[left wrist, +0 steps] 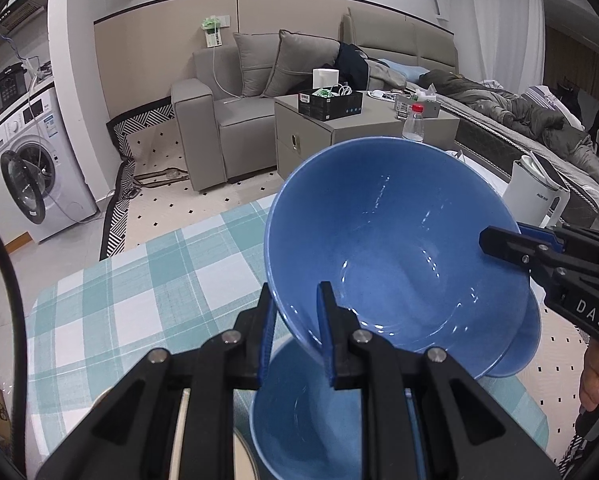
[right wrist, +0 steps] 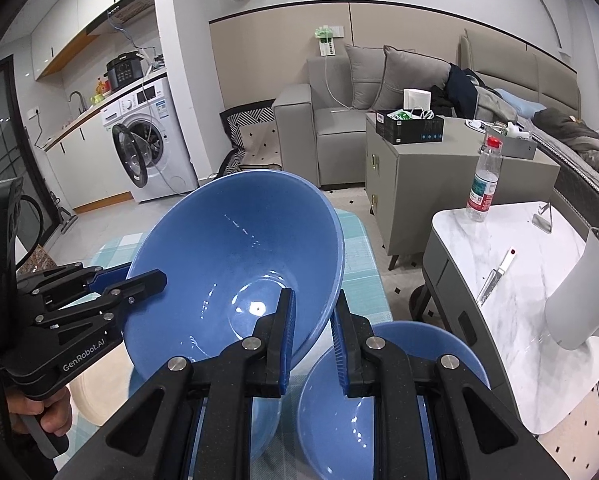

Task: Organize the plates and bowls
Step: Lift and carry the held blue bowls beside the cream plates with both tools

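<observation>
both views lit evenly, cool white indoor light from above; room bright, no hard shadows. small streaky glints on the glaze inside the blue bowl, same on it from my right side. heavy fisheye bend: wall trim and ceiling lines curve, black vignette fills the corners. my claw is close and slightly soft, the far sofa sharper. slight haze, no motion blur.
</observation>
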